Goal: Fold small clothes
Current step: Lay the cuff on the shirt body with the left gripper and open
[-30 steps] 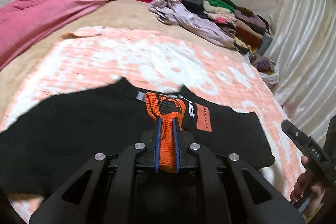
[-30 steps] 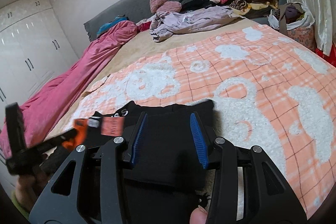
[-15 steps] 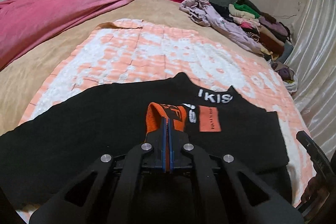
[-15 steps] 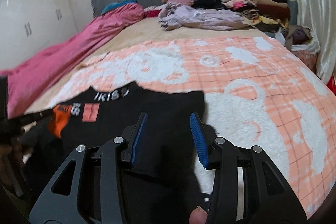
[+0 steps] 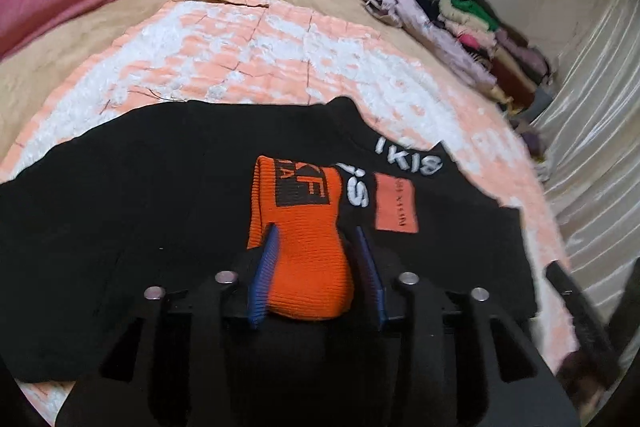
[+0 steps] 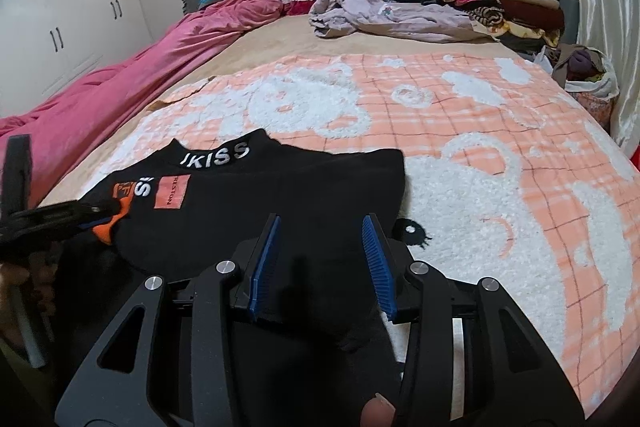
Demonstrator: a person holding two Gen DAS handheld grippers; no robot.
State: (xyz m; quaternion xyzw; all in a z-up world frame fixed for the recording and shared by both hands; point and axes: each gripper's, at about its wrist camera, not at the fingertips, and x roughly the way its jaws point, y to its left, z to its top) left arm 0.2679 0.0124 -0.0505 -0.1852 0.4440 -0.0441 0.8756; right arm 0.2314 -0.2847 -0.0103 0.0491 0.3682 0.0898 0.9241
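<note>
Left wrist view: the left gripper [image 5: 316, 239] has its jaws spread apart, with the orange cuff [image 5: 298, 227] lying loose between the blue pads [image 5: 264, 267], not pinched. The cuff belongs to the black top [image 5: 140, 207], which is spread over the peach blanket [image 5: 248, 47] on the bed.

Right wrist view: the right gripper [image 6: 322, 231] is wide open too, hovering over the black top [image 6: 280, 195] near its right edge. White "KISS" lettering [image 6: 216, 157] sits on the collar. The left gripper [image 6: 90, 213] is at the far left by the cuff [image 6: 110, 223], pretty blurry.
</note>
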